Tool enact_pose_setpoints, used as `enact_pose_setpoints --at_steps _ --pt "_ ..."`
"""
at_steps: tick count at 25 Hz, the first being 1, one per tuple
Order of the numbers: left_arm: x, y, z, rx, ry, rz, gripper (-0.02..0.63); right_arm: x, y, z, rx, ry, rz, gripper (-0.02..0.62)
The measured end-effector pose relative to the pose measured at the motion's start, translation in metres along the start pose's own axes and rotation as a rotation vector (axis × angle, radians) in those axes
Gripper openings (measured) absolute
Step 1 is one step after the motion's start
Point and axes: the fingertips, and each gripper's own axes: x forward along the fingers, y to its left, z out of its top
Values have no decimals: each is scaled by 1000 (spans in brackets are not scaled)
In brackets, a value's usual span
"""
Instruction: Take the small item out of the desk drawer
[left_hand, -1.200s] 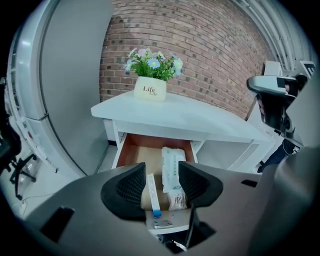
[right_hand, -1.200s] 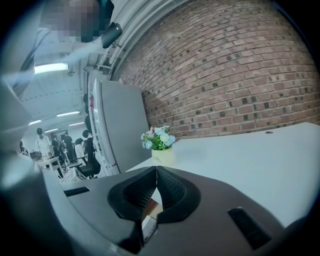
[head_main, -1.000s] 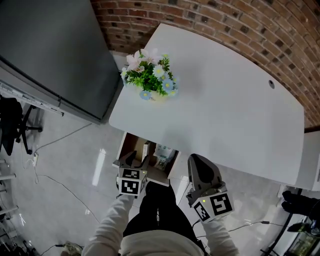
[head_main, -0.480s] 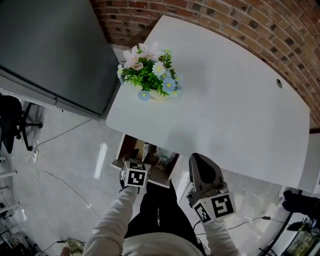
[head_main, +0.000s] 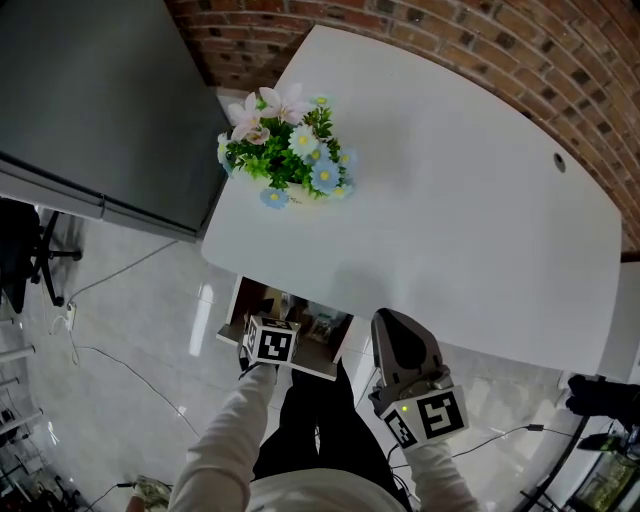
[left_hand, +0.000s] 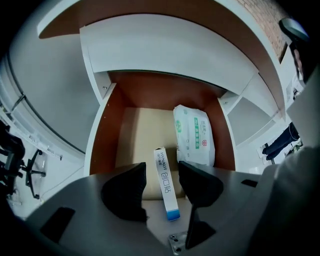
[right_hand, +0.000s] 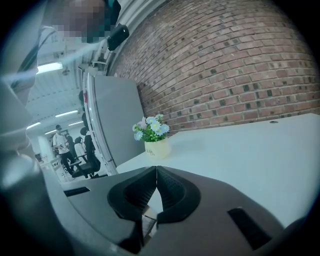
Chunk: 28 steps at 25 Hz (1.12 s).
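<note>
Drawer's open but the grab isn't made yet: my left gripper (left_hand: 161, 170) hangs over the brown-walled desk drawer (left_hand: 102, 135), jaws released either side of the one long narrow white cardboard box with a blue end (left_hand: 165, 185), which lies near the drawer's front. Just right of it sits one white-and-green soft packet (left_hand: 194, 135), so that's two items in there. My right gripper (right_hand: 156, 187) is clenched on nothing by the white table (head_main: 450, 200).

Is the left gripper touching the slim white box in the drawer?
Apart. The left gripper view shows the left gripper open, straddling the slim white box, with drawer floor visible on both sides.
</note>
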Motion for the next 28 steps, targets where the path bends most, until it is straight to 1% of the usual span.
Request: enact_pose_setpoints --at_steps 4,7,10,14,17,21,23,25,28 --pt "11 1 -6 3 49 8 216 3 -1 -2 3 8 5 28" --pt "20 4 -11 -21 72 11 216 3 -4 -3 6 11 4 28" --pt "28 2 -17 -36 97 -7 215 4 -6 -4 10 14 -2 28" --pt "36 2 -19 -28 124 -8 213 6 -7 -5 12 17 -2 28" --pt "42 2 -19 -18 148 5 192 6 -7 -7 12 21 -3 28" --pt "50 1 -22 -1 181 9 182 6 -8 -8 12 25 -5 28" --pt "54 2 -24 5 198 17 159 6 -9 -8 12 26 -6 28" --pt "56 2 -25 11 207 30 118 5 -10 -8 12 27 -7 28" --pt "56 -1 -25 14 211 31 101 5 -11 -8 10 27 -6 28"
